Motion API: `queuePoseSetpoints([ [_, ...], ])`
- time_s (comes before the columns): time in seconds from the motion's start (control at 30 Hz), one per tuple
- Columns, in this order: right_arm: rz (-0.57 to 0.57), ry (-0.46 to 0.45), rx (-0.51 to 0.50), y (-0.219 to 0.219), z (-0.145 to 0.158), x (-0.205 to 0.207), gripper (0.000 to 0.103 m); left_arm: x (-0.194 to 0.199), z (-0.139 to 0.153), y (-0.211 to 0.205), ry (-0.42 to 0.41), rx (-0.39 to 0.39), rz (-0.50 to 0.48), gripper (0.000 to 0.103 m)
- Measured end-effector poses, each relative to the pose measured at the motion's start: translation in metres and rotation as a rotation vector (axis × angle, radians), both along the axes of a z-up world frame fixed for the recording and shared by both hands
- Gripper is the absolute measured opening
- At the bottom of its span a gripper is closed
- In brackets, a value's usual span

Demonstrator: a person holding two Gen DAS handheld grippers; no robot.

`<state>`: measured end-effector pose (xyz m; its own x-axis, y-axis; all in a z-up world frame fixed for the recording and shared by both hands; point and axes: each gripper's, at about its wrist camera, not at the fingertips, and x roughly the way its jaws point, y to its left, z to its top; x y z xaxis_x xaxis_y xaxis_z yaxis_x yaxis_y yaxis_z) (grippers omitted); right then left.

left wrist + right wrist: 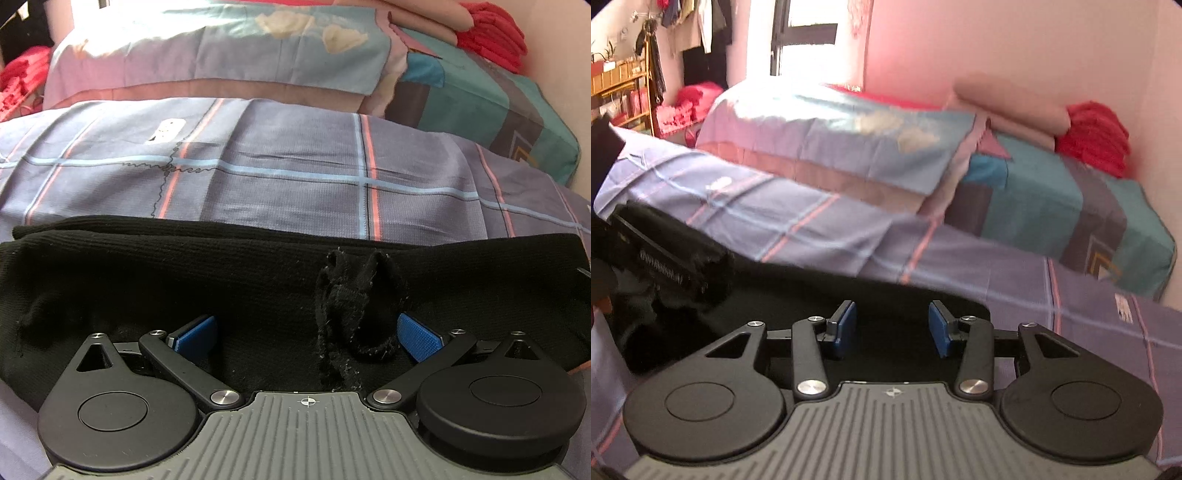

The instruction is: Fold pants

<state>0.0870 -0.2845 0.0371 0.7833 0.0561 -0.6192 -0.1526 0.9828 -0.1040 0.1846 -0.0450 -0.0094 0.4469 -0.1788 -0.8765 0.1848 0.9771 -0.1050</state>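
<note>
Nearest in our left wrist view: the left tongs point(306, 332), blue pads spread wide, low over the black pants point(147, 280). Nothing is pinched between them. The pants lie in a folded band across the bed point(295, 162), running side to side just ahead of the pads and under them. A frayed black drawstring point(351, 317) loops up from the cloth between the pads, nearer our right-hand pad point(419, 338); whether it touches that pad we cannot tell. The far edge of the band is straight, with a thinner layer showing at the left end.

Right wrist view, somewhat blurred: the right tongs point(892, 330) also stand spread, pads parallel, gripping nothing. The pants point(798, 295) show as a dark mass beneath and ahead of these tongs, their rounded end just past the right-hand pad. At far left, a black device with white lettering point(668, 254) sits over the dark cloth; we take it for the other gripper, but the blur leaves this unsure.

Beyond the pants, the bed's plaid sheet in lilac with blue and pink lines. Further back, a pale blue pillow point(221, 51), a teal patchwork pillow point(480, 96), and red cloth point(491, 37) against the wall.
</note>
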Motion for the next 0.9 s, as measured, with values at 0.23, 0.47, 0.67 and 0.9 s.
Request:
queuePoseSetpoints([
  [0.23,-0.046,0.073,-0.015,0.001,-0.016,0.013,0.065,-0.004,0.011,0.015,0.036,-0.086,-0.013,0.103],
  [0.47,0.122,0.046,-0.112,0.042,-0.017,0.002,0.073,-0.013,0.03,0.033,0.028,-0.21,-0.047,0.103],
  [0.67,0.129,0.037,-0.155,0.055,-0.019,0.008,0.073,-0.016,0.038,0.053,-0.01,-0.104,0.034,0.103],
  [0.9,0.205,-0.056,-0.146,0.088,0.0,0.006,0.074,-0.02,0.032,0.097,-0.002,-0.023,0.173,0.103],
])
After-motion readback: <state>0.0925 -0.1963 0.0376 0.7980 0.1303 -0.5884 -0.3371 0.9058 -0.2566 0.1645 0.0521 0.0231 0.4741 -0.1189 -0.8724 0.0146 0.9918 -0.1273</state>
